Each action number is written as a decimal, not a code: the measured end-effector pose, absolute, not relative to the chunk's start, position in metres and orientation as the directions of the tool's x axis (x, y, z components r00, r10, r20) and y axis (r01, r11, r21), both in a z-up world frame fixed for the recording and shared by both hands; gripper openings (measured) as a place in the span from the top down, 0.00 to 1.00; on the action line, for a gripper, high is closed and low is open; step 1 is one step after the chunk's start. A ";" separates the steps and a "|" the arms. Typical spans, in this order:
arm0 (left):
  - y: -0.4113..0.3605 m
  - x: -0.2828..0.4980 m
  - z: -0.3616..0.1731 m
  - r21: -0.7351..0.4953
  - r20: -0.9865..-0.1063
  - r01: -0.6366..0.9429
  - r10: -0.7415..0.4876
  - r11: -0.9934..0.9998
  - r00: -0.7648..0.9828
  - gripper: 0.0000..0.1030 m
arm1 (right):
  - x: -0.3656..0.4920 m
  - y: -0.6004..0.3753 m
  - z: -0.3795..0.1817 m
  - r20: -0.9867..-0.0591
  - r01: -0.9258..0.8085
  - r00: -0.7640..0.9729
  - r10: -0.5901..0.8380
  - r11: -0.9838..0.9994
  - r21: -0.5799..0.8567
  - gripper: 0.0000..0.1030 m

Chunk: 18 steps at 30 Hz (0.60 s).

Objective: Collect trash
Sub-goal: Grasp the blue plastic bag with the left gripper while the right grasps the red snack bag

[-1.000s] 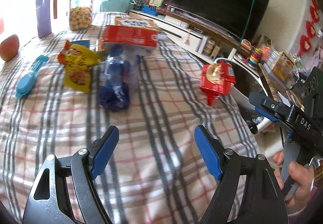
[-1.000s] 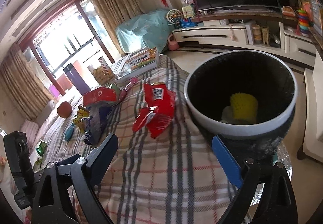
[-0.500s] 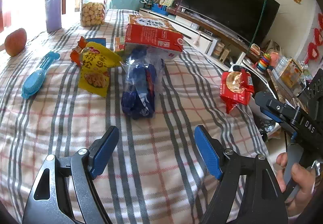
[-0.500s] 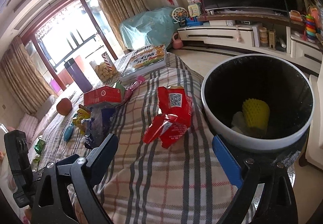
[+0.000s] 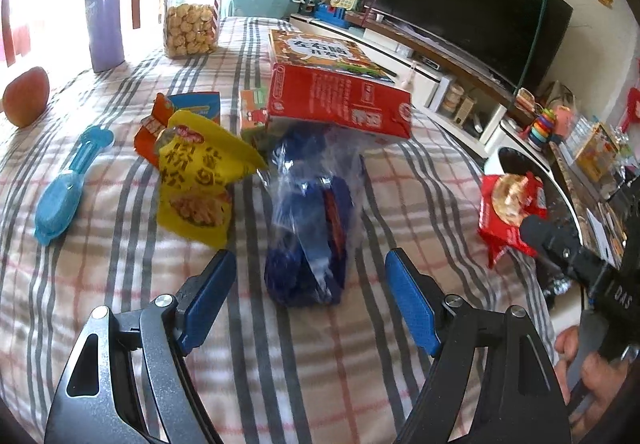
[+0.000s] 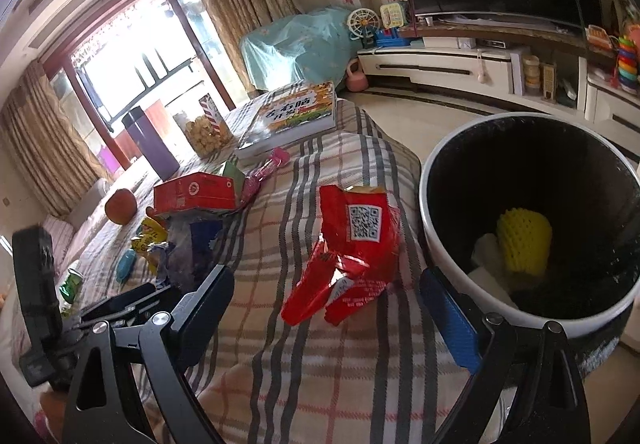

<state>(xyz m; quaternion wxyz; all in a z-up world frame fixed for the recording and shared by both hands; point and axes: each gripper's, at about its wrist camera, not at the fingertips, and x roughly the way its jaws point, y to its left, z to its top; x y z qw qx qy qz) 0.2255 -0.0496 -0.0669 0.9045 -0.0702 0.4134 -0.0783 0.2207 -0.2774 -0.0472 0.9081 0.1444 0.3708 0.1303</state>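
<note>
**A:** Trash is lying spread on the worktop (image 5: 400, 180), which is covered with a checked cloth. The clear bag with blue contents (image 5: 308, 228) is sitting just ahead of the left gripper (image 5: 308, 294), on the line between its two blue pads. The jaws are standing wide apart and are touching nothing.

**B:** So how should this grasp be done well?

**A:** I think the left gripper should be going forward and down until the pads are standing on both sides of the bag, then closing on the dark, firm part. The clear film on top looks thin, so it may be slipping out if only the film is pinched.

**B:** And the other side?

**A:** The right gripper (image 6: 328, 308) is also gaping, with nothing in it, and the red wrapper (image 6: 348, 256) is lying just in front of it, near the bin (image 6: 448, 264). The bin is standing beside the worktop edge, so the carry looks short.

**B:** What is hard to see?

**A:** The far end of the bag is lying under the red box (image 5: 340, 100), so I cannot tell if the box is pressing on it. The yellow snack bag (image 5: 196, 184) is partly covering an orange wrapper (image 5: 149, 130). In the bin, the yellow foam net (image 6: 524, 244) is showing; the white things beside it I cannot identify.
</note>
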 end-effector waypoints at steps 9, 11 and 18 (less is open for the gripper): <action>-0.065 0.224 -0.072 -0.176 -0.749 0.162 -0.239 0.971 0.618 0.67 | 0.235 -0.270 -0.060 -0.683 -0.134 0.654 0.326 0.938 0.319 0.61; -0.067 0.216 -0.071 -0.187 -0.745 0.177 -0.257 0.966 0.616 0.68 | 0.228 -0.273 -0.058 -0.670 -0.138 0.665 0.329 0.936 0.323 0.65; -0.086 0.196 -0.064 -0.228 -0.732 0.233 -0.324 0.946 0.599 0.69 | 0.206 -0.287 -0.046 -0.634 -0.143 0.692 0.345 0.926 0.348 0.67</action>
